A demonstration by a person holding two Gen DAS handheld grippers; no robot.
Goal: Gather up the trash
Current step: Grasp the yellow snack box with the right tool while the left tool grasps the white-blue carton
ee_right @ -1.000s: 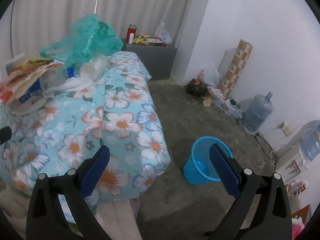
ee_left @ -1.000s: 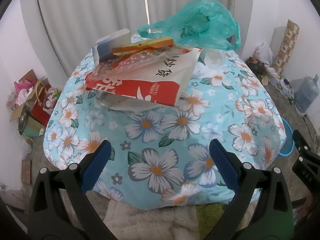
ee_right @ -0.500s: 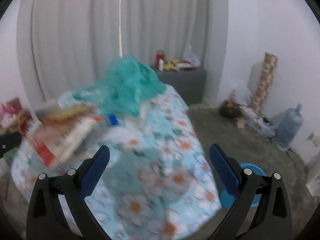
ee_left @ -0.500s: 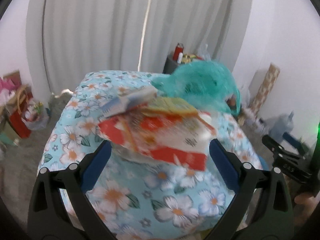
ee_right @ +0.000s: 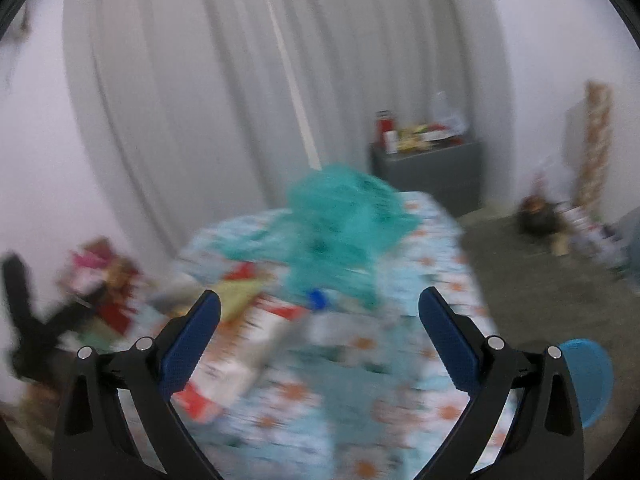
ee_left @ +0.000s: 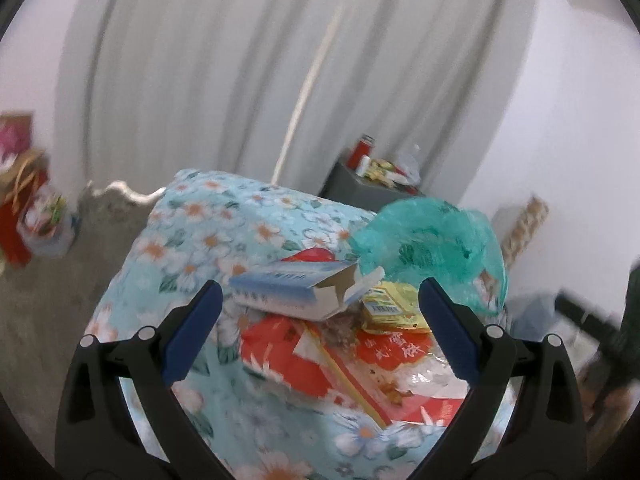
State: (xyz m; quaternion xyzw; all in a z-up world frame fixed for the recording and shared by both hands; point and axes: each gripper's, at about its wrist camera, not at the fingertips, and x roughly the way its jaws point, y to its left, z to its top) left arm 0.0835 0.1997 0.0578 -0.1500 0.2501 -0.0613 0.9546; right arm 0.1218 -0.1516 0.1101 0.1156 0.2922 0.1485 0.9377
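Surface: floral tablecloth point(ee_left: 208, 240) is littered with trash.
Left gripper point(ee_left: 320, 332): held wide apart, empty, above white carton point(ee_left: 296, 290).
Right gripper point(ee_right: 320, 336): spread, empty.

Light blue cloth point(ee_left: 208, 240) printed with white, orange-centred flowers covers the bench; on it a red-and-white bag point(ee_left: 360, 364) with red characters, a blue-and-white carton point(ee_left: 288, 288), a yellow packet point(ee_left: 390, 306) and a teal plastic bag point(ee_left: 432, 244); both tongs black with blue pads point(ee_right: 190, 344); grey curtain point(ee_left: 240, 80), blue basket point(ee_right: 588, 380)
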